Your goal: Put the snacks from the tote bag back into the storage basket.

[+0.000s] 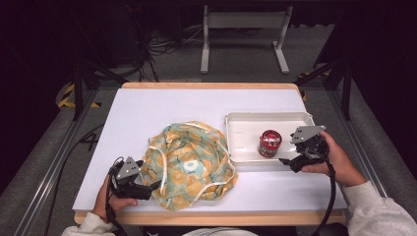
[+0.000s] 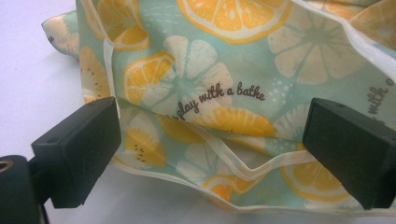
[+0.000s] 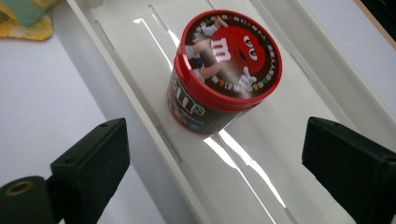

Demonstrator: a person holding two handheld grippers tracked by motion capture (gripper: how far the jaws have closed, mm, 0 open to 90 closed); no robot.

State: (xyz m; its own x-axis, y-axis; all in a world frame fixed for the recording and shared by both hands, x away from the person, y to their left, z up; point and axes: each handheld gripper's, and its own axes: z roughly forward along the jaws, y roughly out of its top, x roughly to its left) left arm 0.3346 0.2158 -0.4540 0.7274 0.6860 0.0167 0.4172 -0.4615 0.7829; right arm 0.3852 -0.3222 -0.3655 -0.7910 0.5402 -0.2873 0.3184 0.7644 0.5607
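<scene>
The red-lidded M&M's tub [image 3: 224,70] stands in the white tray [image 3: 299,140] beyond the right gripper [image 3: 215,158], jaws apart, while the left gripper [image 2: 210,154], jaws apart, faces a citrus-print cloth [image 2: 224,60] reading "play with a bathe".

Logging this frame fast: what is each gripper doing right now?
Left gripper: open, jaws apart at the edge of the citrus-print cloth, not clamped.
Right gripper: open, holding nothing, facing the red-lidded candy tub in the white tray.
</scene>
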